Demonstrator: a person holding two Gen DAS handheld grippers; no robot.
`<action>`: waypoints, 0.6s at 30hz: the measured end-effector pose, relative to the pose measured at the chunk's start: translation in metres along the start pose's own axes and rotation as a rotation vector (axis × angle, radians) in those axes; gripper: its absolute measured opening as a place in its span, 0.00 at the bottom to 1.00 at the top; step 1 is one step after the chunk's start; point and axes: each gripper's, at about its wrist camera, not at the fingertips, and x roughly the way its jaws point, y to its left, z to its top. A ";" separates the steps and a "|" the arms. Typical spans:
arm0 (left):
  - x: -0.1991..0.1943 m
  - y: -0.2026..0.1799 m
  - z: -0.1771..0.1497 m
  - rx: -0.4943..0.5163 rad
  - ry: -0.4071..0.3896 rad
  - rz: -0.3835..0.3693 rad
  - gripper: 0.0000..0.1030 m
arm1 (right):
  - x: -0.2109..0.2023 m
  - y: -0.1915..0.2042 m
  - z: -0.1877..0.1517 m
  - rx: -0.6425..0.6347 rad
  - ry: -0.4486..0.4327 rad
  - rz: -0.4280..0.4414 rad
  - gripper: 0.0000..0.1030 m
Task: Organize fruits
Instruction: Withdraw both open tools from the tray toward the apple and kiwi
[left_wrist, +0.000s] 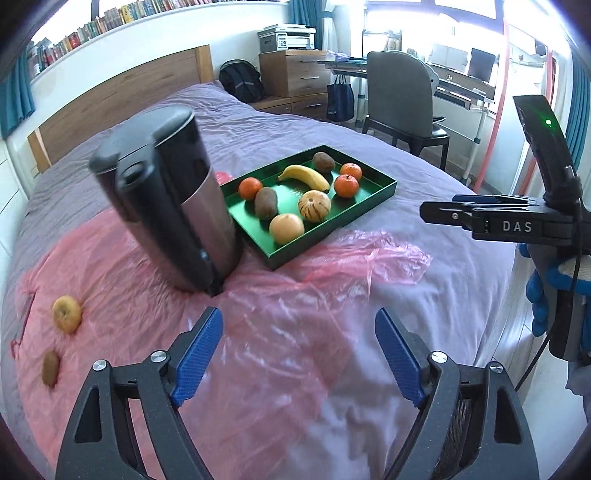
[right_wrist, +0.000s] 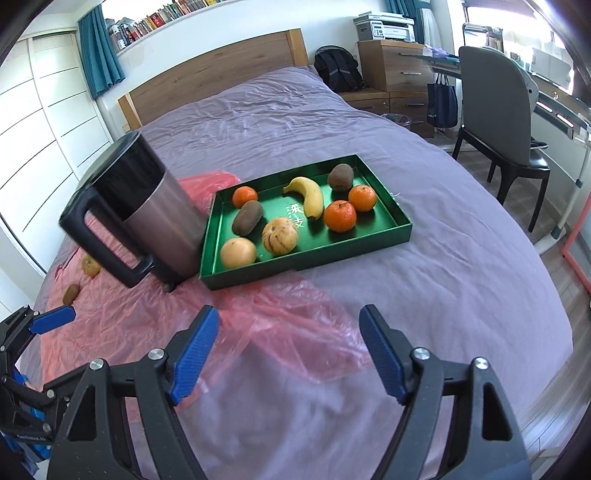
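Closest to me, the left gripper (left_wrist: 299, 354) hangs over the crumpled pink plastic sheet (left_wrist: 229, 332) with its blue pads spread and nothing between them. The right gripper (right_wrist: 288, 350) beside it is likewise released and empty; its body, seen from the left camera, carries the letters "DAS".

Out on the pink plastic, well apart from the rest, lie a yellowish apple (left_wrist: 67, 314) and a small kiwi (left_wrist: 50, 368). I take these as the fruits not yet sorted.

Further in stands a steel kettle (right_wrist: 147, 206) with a black handle, leaning on the soft bed (right_wrist: 461, 277) and just beside the green tray (right_wrist: 400, 230). The tray holds a banana (right_wrist: 308, 195), three oranges, two brown kiwis, a striped melon-like fruit and a pale round one. White Chinese characters are printed on its floor, partly hidden by fruit.

The risks, as I judge them: the kettle looks unsteady and a passing gripper could tip it onto the tray; the slippery plastic could let the loose fruits roll away when nudged.
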 end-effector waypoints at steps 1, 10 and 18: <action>-0.006 0.002 -0.004 -0.003 -0.002 0.009 0.81 | -0.005 0.003 -0.005 -0.002 -0.001 0.004 1.00; -0.040 0.016 -0.040 -0.025 0.011 0.068 0.91 | -0.031 0.025 -0.032 -0.010 0.000 0.022 1.00; -0.064 0.052 -0.075 -0.085 0.030 0.132 0.92 | -0.036 0.065 -0.066 -0.064 0.050 0.081 1.00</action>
